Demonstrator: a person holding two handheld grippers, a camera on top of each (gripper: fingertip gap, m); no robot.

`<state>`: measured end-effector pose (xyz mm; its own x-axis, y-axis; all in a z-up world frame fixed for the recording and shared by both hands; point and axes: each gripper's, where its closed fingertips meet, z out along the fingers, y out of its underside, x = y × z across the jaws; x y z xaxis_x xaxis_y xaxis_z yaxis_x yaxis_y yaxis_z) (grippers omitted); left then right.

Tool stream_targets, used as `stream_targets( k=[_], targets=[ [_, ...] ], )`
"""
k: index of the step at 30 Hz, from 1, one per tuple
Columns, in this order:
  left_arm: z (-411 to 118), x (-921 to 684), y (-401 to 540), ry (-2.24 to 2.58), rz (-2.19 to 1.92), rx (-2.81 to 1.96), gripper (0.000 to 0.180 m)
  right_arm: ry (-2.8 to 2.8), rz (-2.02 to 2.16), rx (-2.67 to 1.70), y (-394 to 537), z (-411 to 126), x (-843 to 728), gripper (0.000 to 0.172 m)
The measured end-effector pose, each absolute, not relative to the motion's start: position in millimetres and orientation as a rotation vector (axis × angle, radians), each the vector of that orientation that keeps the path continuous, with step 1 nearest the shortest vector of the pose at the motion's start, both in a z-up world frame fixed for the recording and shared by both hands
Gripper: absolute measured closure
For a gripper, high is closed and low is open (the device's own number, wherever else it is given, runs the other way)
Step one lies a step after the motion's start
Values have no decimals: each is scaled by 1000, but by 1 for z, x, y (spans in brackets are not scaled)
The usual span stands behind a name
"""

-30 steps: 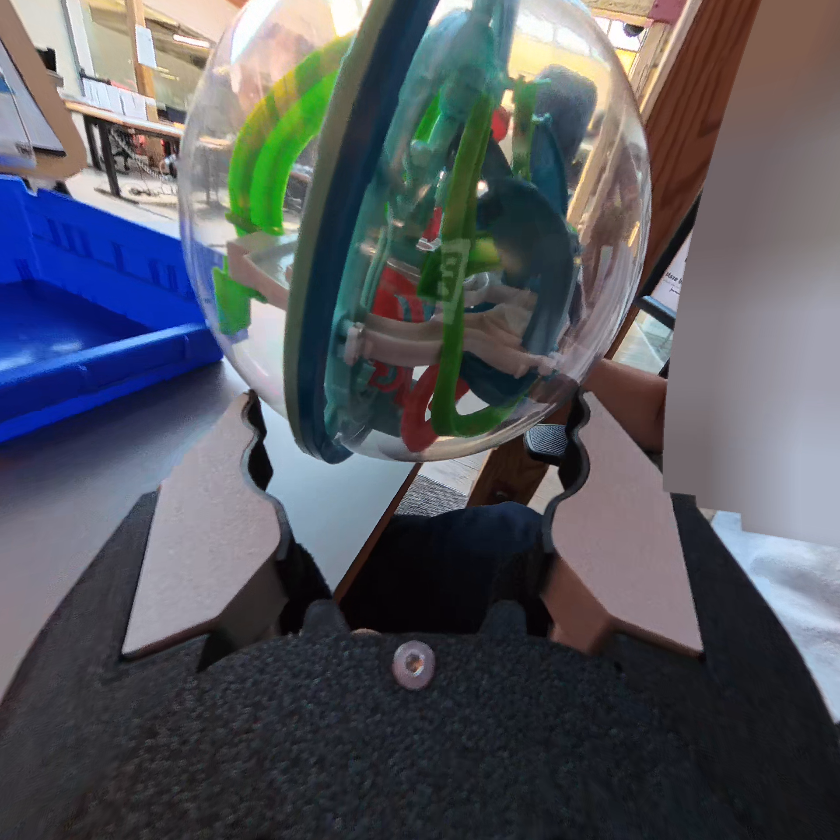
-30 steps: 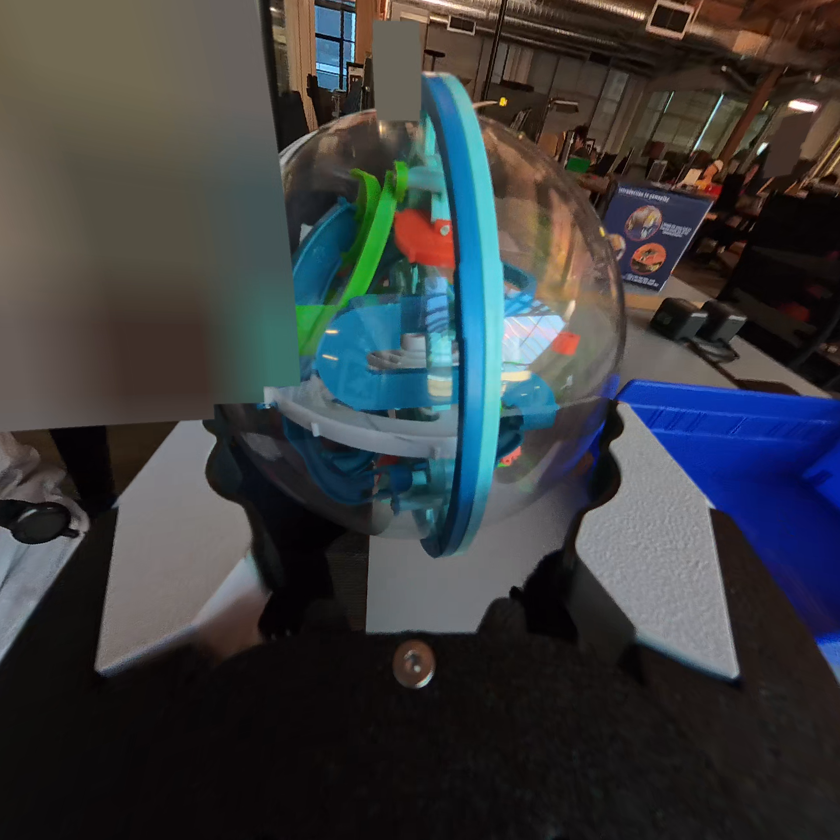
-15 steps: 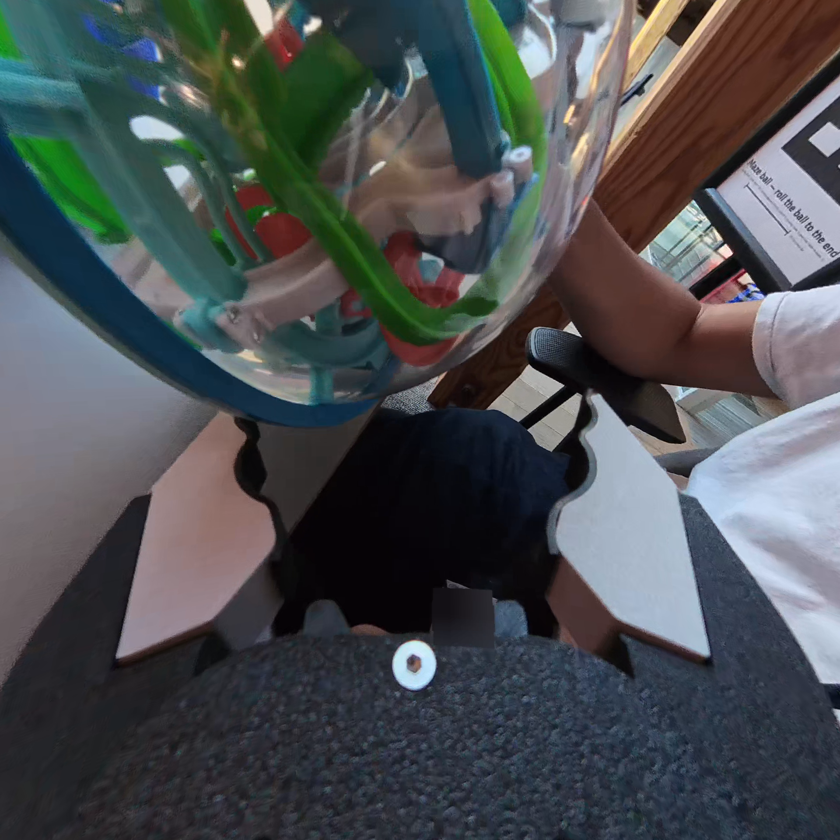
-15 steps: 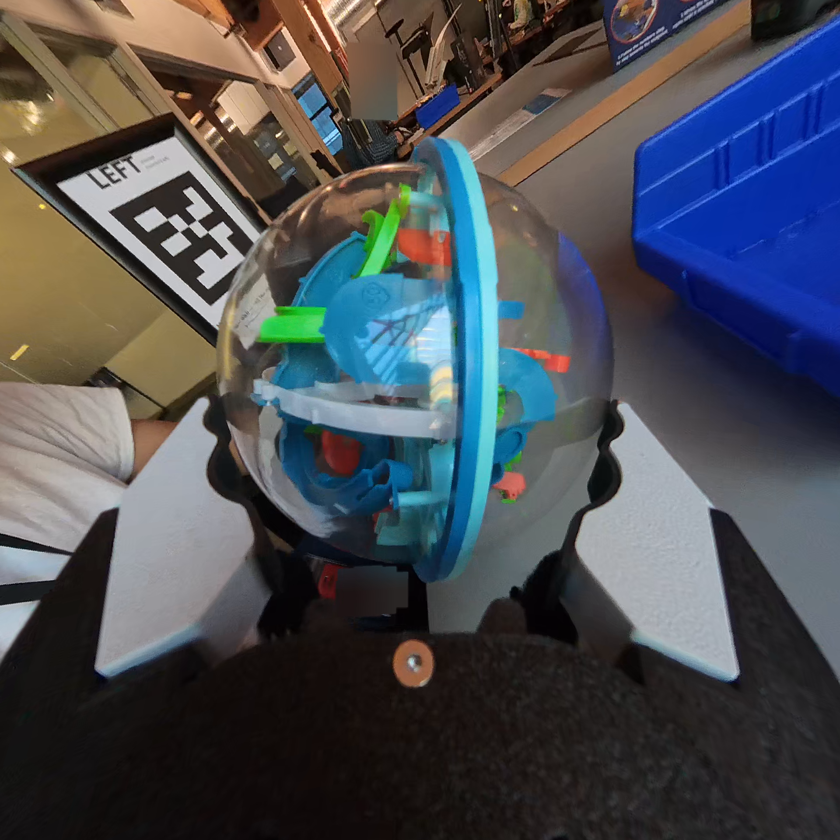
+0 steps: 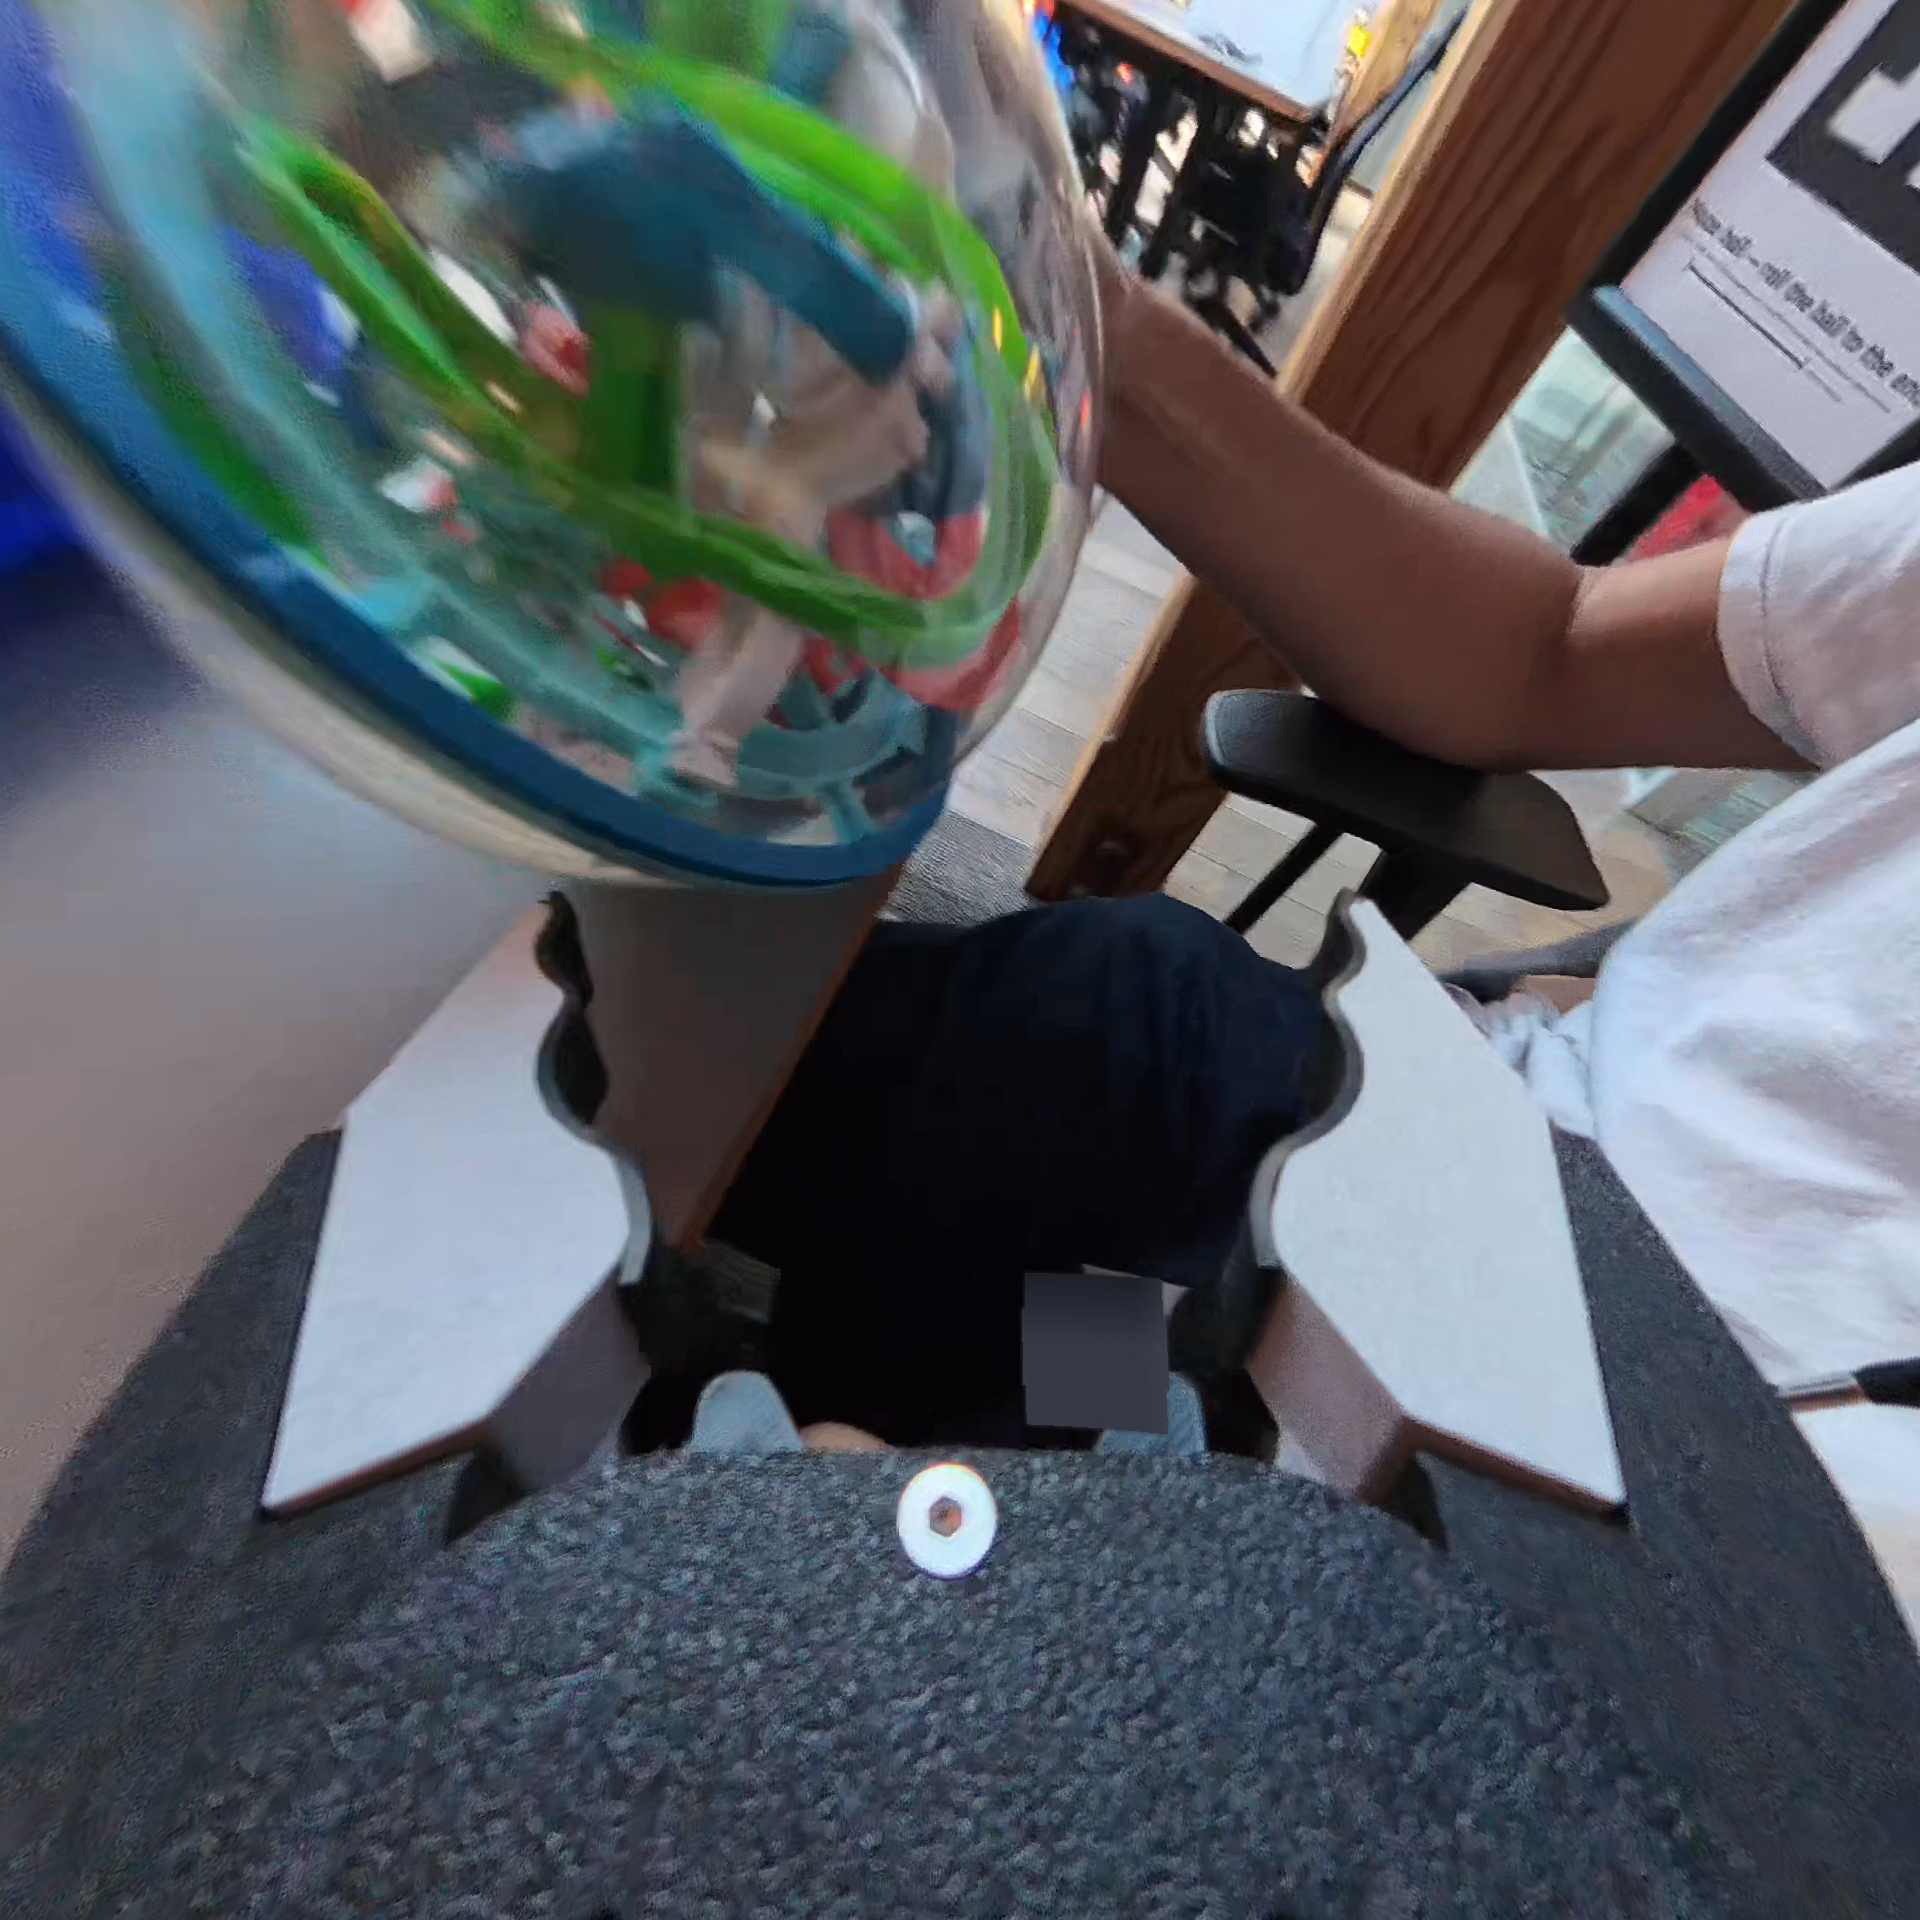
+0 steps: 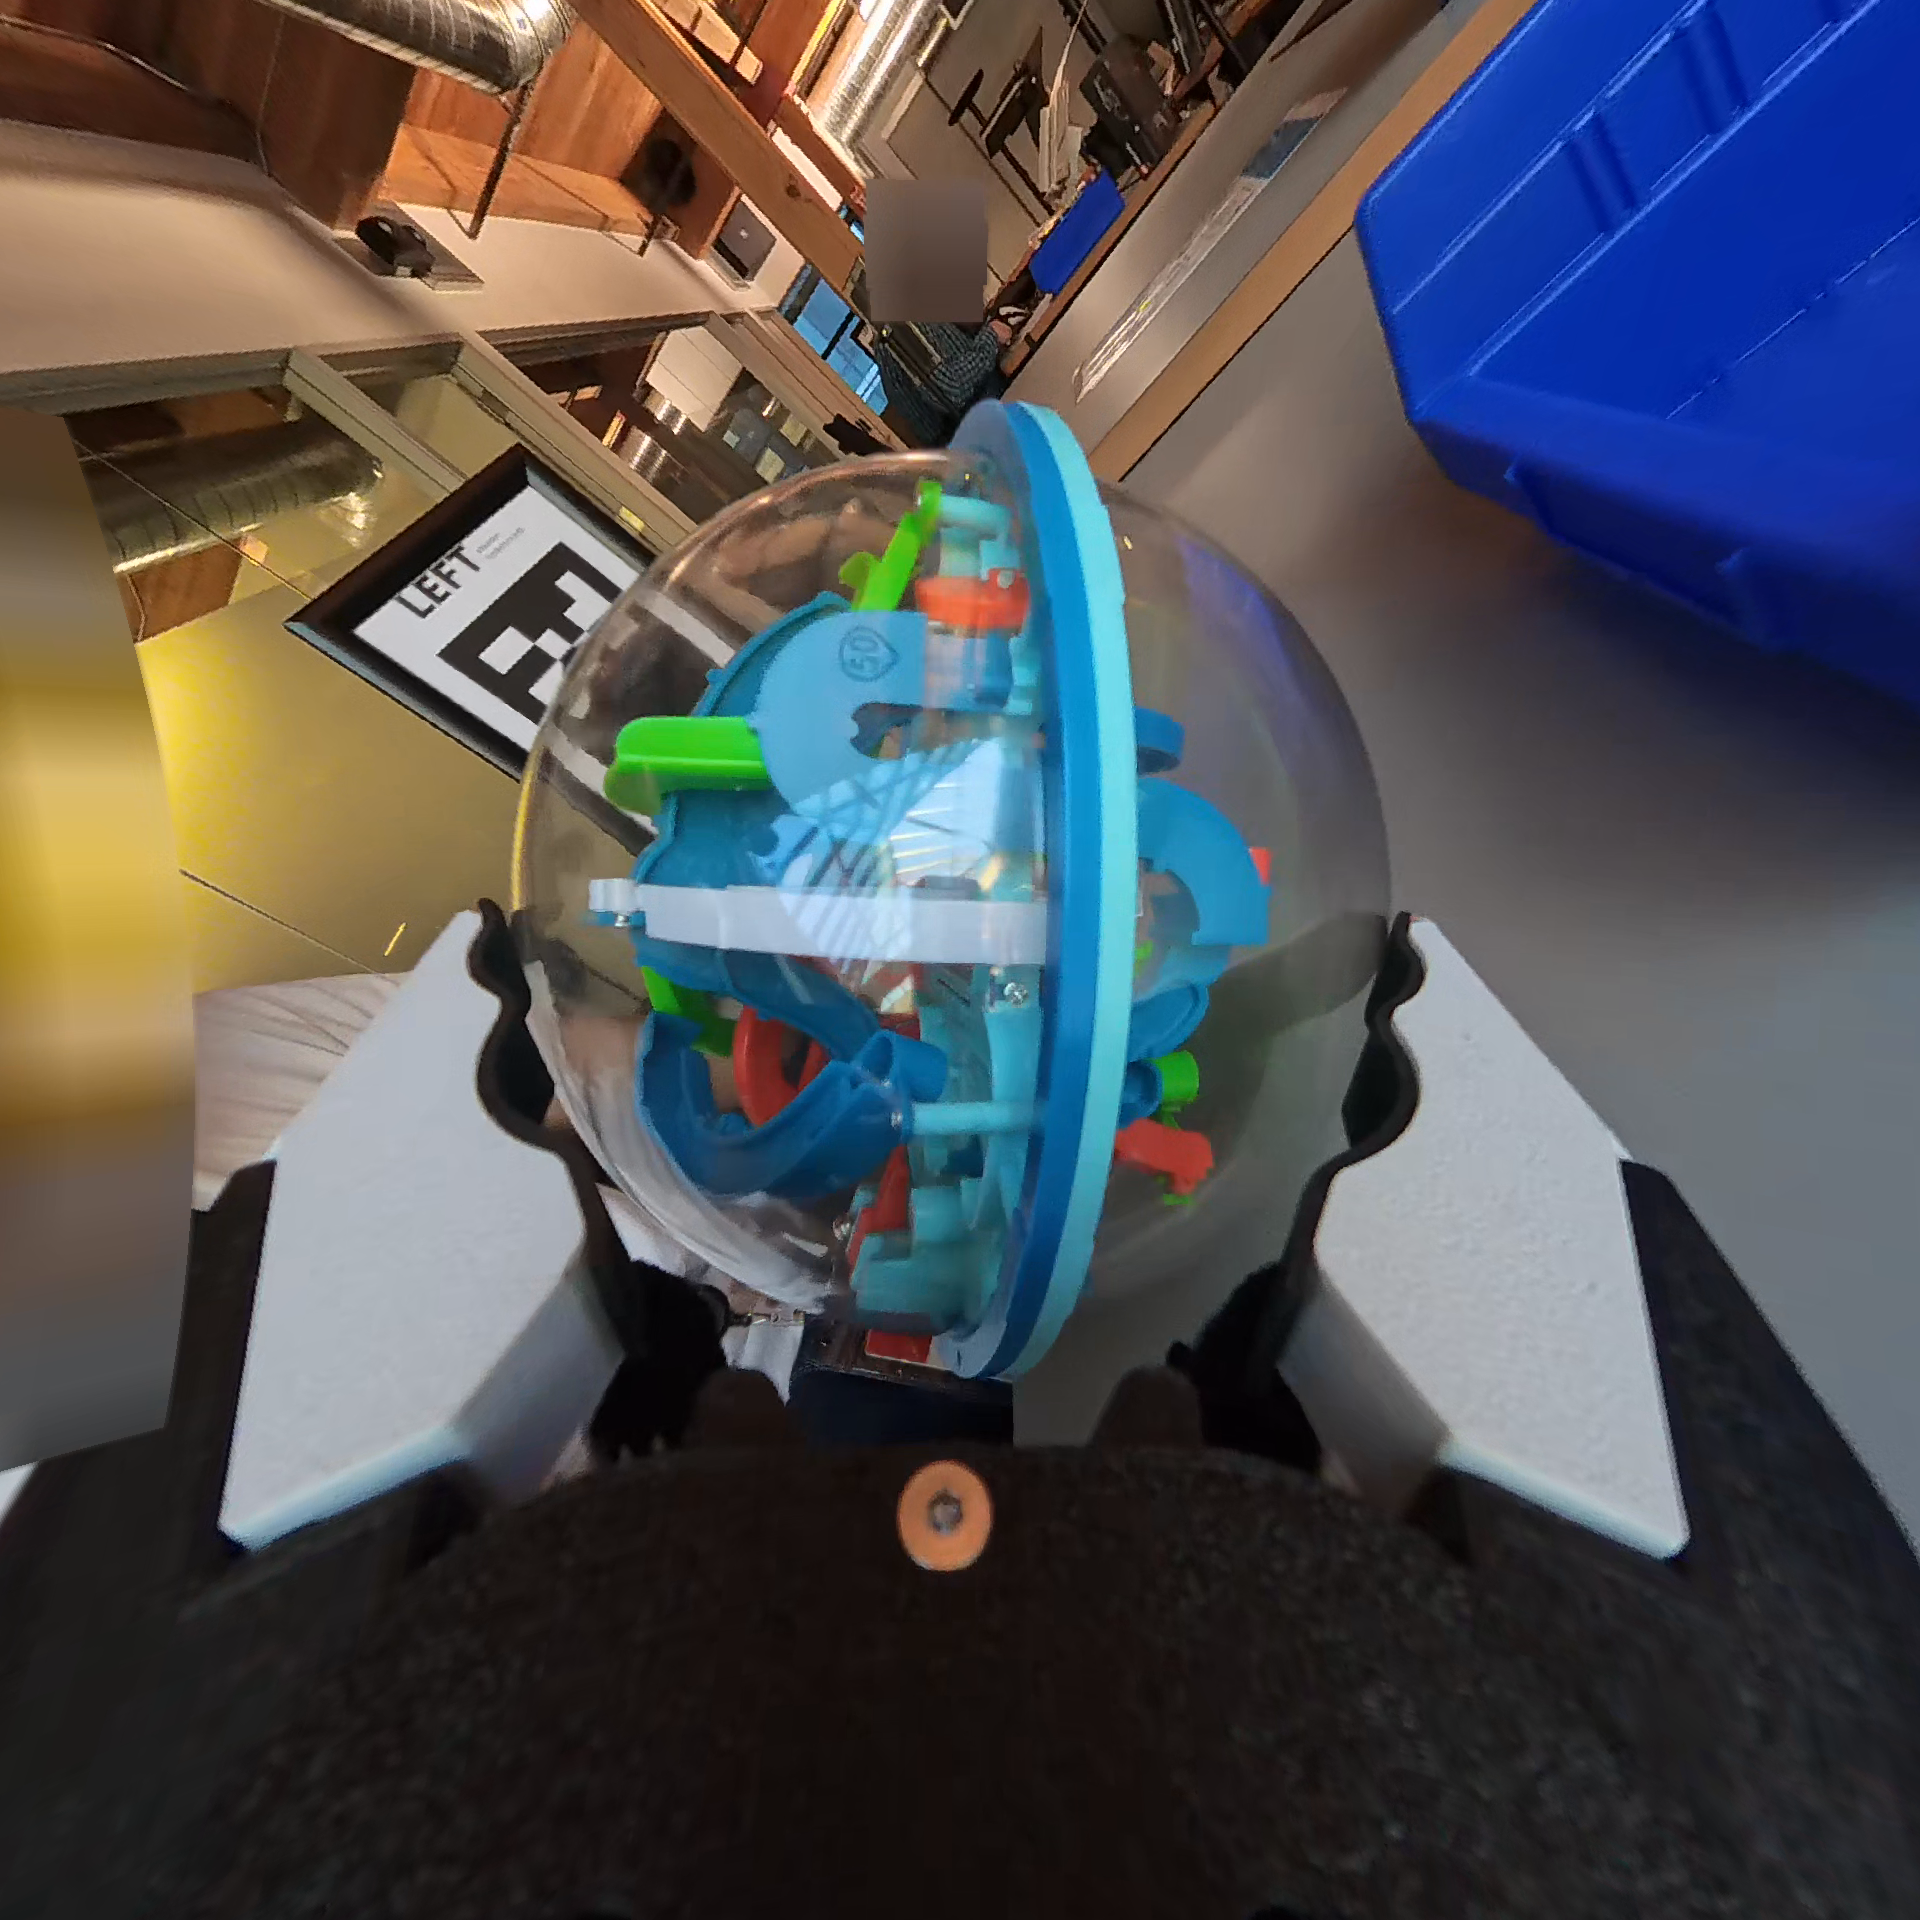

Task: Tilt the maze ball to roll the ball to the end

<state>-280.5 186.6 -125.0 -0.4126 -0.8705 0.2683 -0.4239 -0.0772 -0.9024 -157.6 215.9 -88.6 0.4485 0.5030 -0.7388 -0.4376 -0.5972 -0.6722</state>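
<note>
Behind maze ball [image 5: 540, 436], forearm [image 5: 1351, 561]: left view only.

The maze ball [image 6: 935, 914] is showing a clear shell with a blue rim band, and green, red, pale-blue and white tracks inside. The bin [image 6: 1662, 312] beside it is glowing bright blue against the grey surface [image 6: 1558, 831]. A black-and-white checked sign [image 6: 499, 634] is sitting in a black frame.

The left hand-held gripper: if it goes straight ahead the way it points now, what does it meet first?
Probably the person's dark-clothed leg between the open fingers of the left hand-held gripper. The maze ball sits above and left of that line, though depth is unclear.
</note>
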Motion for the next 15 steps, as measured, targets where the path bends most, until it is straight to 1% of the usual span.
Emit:
stream_targets(
  k=[3,7,9,11,13,15],
  targets=[
    [-86,-280,232,1730,-1355,-1301,34,-50,1295,-1782,222,-89,-152,20],
    [-65,-246,254,1846,-1097,-1121,29,-50,1295,-1787,232,-89,-148,21],
    [-63,-229,245,1962,-1078,-1041,29,-55,1307,-1795,233,-90,-148,21],
    [-71,-215,236,2088,-1080,-1023,23,-51,1323,-1799,233,-92,-147,22],
    [-77,-198,238,2109,-1021,-1011,22,-52,1335,-1819,232,-96,-147,18],
    [-86,-186,246,2114,-903,-1046,22,-58,1308,-1826,232,-99,-146,19]
  ],
)
